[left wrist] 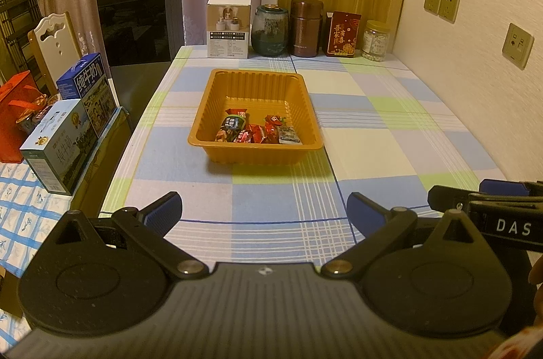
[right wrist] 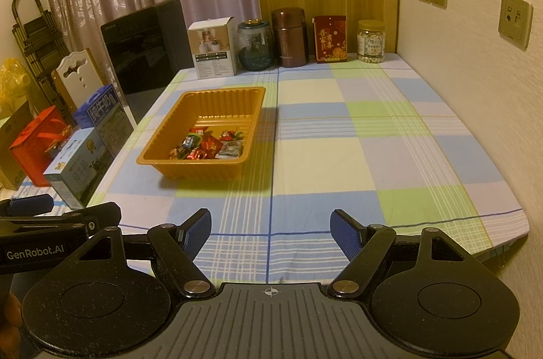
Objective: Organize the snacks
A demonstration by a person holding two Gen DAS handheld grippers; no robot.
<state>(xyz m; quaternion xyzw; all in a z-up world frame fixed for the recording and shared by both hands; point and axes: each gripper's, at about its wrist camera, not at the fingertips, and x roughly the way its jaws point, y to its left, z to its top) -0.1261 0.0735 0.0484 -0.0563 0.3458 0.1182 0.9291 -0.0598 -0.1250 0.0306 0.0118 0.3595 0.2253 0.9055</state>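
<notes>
An orange plastic tray point(left wrist: 253, 80) stands on the checked tablecloth, ahead of both grippers. Several wrapped snacks point(left wrist: 258, 130) lie in its near end. In the right wrist view the tray point(right wrist: 217, 94) sits ahead to the left, with the snacks point(right wrist: 208, 145) inside. My left gripper point(left wrist: 264, 213) is open and empty, held back near the table's front edge. My right gripper point(right wrist: 269, 231) is open and empty, also near the front edge. The right gripper shows at the right edge of the left wrist view point(left wrist: 488, 203).
At the table's back stand a white box point(left wrist: 229, 28), a glass jar point(left wrist: 271, 31), a brown canister point(left wrist: 305, 28), a red box point(left wrist: 342, 35) and a clear jar point(left wrist: 376, 40). A black appliance point(left wrist: 142, 23) and milk cartons point(left wrist: 81, 108) stand left. A wall is on the right.
</notes>
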